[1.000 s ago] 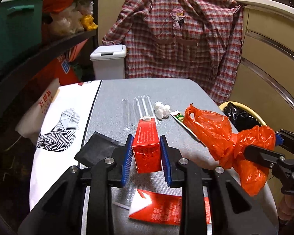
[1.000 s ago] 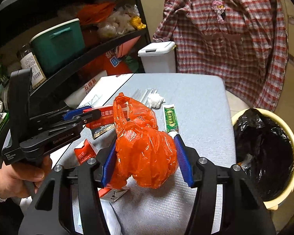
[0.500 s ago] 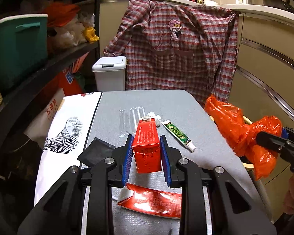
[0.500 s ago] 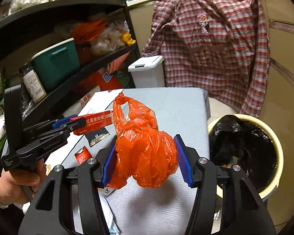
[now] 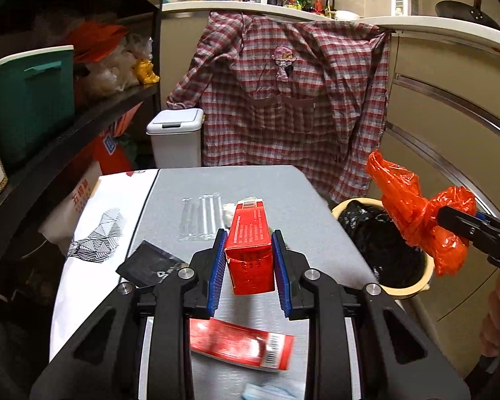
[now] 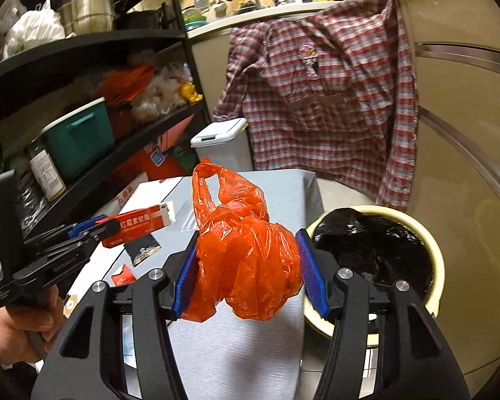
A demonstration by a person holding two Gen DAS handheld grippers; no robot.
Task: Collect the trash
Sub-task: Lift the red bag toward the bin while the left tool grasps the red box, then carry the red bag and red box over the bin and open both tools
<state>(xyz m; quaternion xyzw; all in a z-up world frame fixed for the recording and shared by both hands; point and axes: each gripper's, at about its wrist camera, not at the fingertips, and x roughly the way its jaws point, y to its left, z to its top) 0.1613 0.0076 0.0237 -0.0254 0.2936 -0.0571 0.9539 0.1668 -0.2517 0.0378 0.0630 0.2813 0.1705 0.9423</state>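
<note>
The bin (image 6: pixel 440 266) is the biggest thing that matters here. It is round and cream-colored, with a black bag inside, and it stands on the floor just beside the tabletop (image 5: pixel 250 183). Its top is wide open, so things can just drop in.

Next is the orange bag (image 6: pixel 246 260). It is a thin plastic bag, all scrunched up into a ball. The right tongs (image 6: pixel 246 266) are clamped on the fat middle of it, one blue pad on each side, and it hangs in the air near the bin's rim. It looks very light and soft. It squashes, so it could slip out if only a loose bit were pinched. Holding the thick middle seems best. The loop handles poke up on top and flop freely.

Then comes the red box (image 5: pixel 250 250). The left tongs (image 5: pixel 248 260) are clamped on its two long sides, near the back end, and it is up off the tabletop. It is thin cardboard, probably light and a bit stiff. One end looks torn and dented, so a hard squeeze could crush it. Its flat sides give the pads a good hold.

Smaller trash lies on the tabletop: a flat red wrapper (image 5: pixel 240 346) under the left tongs, a small black packet (image 5: pixel 146 263), and a clear plastic sleeve (image 5: pixel 201 216) that looks thin and slippery.
</note>
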